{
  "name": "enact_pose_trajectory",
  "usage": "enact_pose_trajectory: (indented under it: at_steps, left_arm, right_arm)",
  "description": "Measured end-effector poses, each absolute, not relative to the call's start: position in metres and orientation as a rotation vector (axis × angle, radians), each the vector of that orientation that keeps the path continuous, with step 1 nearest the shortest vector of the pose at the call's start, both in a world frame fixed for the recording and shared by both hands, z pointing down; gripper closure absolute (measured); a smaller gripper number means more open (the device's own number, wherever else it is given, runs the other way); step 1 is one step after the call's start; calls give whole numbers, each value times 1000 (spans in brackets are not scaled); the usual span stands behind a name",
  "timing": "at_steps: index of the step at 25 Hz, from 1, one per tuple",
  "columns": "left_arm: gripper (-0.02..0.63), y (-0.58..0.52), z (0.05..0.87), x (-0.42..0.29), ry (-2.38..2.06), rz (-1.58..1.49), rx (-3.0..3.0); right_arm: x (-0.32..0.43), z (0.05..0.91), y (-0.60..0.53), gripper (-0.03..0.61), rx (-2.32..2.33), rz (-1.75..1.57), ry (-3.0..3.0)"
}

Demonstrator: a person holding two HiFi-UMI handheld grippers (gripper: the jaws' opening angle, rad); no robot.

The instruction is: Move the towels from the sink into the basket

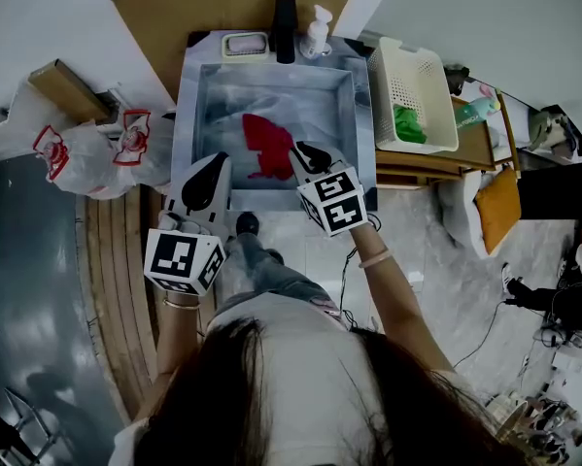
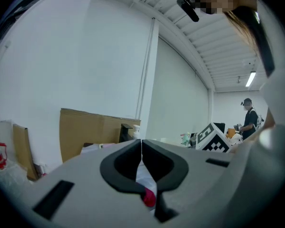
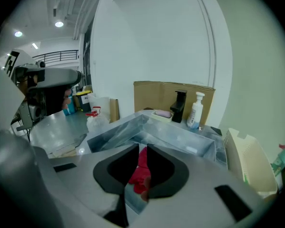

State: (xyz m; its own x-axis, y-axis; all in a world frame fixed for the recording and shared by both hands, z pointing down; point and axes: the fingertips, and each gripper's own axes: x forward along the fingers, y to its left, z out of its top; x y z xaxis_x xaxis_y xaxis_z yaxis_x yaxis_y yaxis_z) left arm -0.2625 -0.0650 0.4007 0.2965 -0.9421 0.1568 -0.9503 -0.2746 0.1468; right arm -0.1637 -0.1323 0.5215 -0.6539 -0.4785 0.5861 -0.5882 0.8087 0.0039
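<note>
Above sink (image 1: 186,115) at frame centre, held left gripper (image 1: 221,159) with jaws together, empty; right gripper (image 1: 294,148) barely parted, empty, near towel (image 1: 266,144).

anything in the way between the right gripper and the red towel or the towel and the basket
Nothing visible. The red towel lies bare in the sink just past the right gripper. Towards the basket only the sink's right wall rises, so lift over it.
</note>
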Motion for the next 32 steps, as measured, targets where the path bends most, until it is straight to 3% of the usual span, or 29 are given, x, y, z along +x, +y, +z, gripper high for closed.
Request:
enact_pose_trajectory:
  at_steps: [10,32]
  left_arm:
    - [606,-92,406,-283,-1715,63,2354]
    - [606,-124,417,-311,-1672,123,2345]
  right_arm:
    - [-186,556,-152,492,727,275,-2332]
    - [-211,659,-172,320,486,341,-2120]
